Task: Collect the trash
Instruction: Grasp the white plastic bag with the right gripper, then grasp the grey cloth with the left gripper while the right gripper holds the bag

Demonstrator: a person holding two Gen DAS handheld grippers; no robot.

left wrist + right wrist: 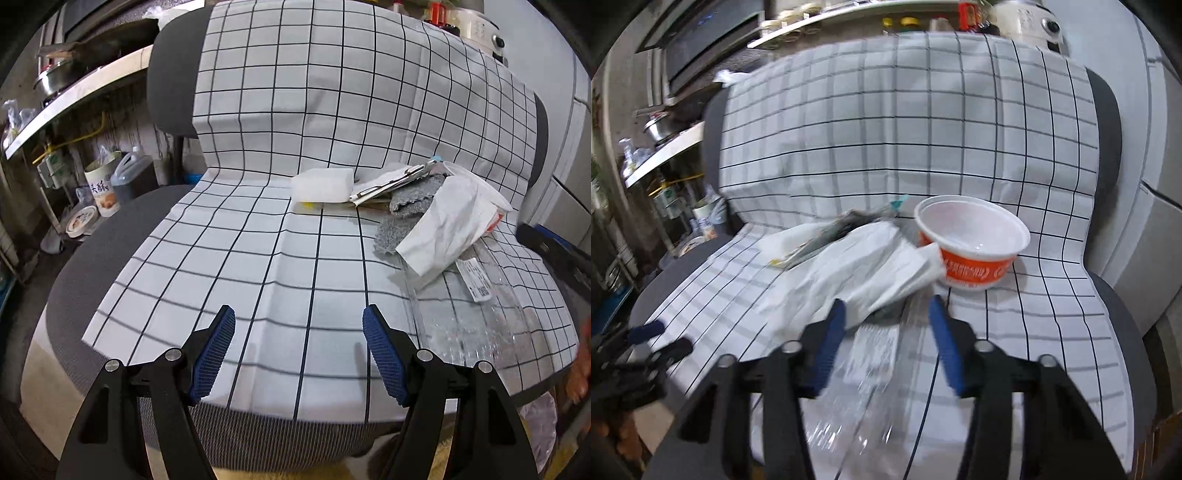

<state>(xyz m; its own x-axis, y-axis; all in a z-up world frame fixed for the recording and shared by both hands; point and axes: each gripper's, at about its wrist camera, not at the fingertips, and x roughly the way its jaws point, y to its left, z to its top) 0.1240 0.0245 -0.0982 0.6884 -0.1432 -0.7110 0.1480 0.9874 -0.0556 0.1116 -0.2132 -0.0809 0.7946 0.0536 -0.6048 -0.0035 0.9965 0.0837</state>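
One clear plastic bottle (871, 373), one orange bowl (975, 245), one white bag (450, 225), perhaps.

Bare checkered cloth (258, 258) left; trash pile (436, 221) crowding right.

left tool (298, 347): open over checked cloth (258, 258) | clear bottle (476, 306) right | white bag (450, 218) on it

Clear plastic bottle (469, 317) lay on its side at the seat's front, crumpled white bag (450, 225) draped over its far end, empty orange-and-white bowl (973, 242) sat upright, touching the bag.
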